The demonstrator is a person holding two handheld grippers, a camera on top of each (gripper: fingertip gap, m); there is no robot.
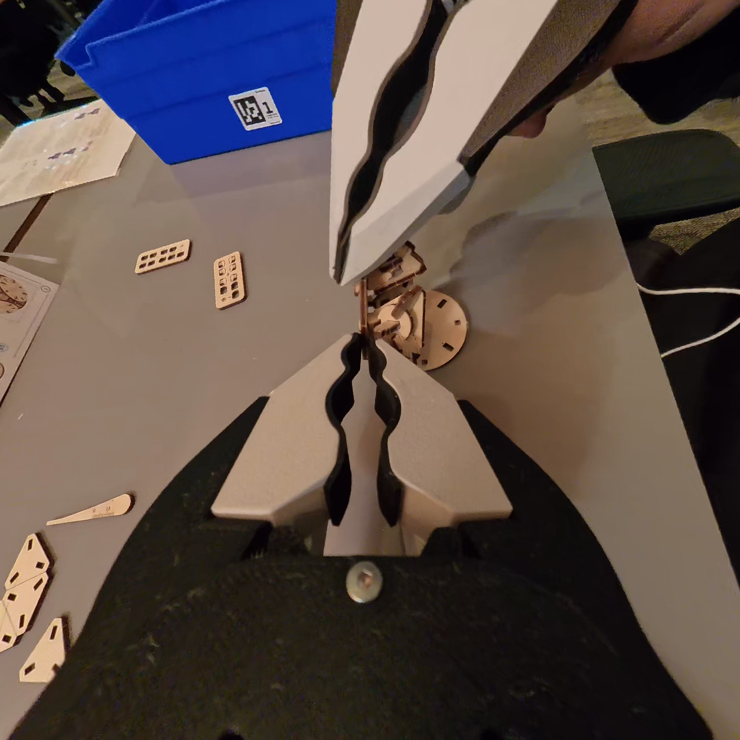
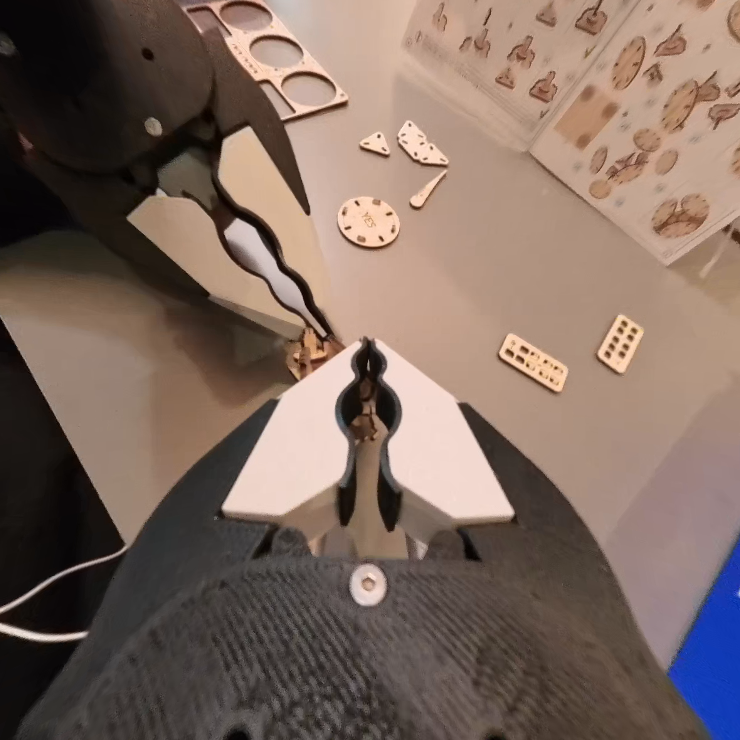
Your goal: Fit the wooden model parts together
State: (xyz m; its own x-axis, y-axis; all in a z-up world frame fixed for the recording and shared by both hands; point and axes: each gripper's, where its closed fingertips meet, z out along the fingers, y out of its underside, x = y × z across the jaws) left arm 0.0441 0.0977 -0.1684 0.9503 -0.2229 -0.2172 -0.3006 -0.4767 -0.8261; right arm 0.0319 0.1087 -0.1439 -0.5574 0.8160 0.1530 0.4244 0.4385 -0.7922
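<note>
the left gripper point(image 1: 363, 347) fills the near foreground of its own view, its black wavy pads drawn together at the tips on the lower end of a thin upright wooden strip point(image 1: 363, 308) that belongs to a small laser-cut wooden assembly point(image 1: 400, 320). the assembly stands on a round slotted wooden base point(image 1: 444, 328) on the grey table point(image 1: 200, 380). the right gripper point(image 2: 367, 343) comes in from above with its jaws closed too, its tips at the top of the same assembly; whether they pinch a piece there is not clear, since the white fingers cover the spot.

the largest thing beyond is a blue plastic bin point(image 1: 208, 80) with a square marker sticker on its front wall; its inside cannot be seen. printed sheets with pictures of the wooden model point(image 2: 640, 120) lie along the far side of the table, and a wooden sheet with round cut-outs point(image 2: 280, 60) lies near them.

smaller loose parts are spread well apart from the grippers: a round disc point(image 2: 368, 223), two rectangular slotted plates point(image 1: 163, 256) point(image 1: 229, 280), a tapered pointer piece point(image 1: 96, 510), and flat angular pieces with slots point(image 1: 28, 576).

the table edge runs close on the assembly's side, with a white cable point(image 1: 688, 316) beyond it. bare table lies between the assembly and the slotted plates.
</note>
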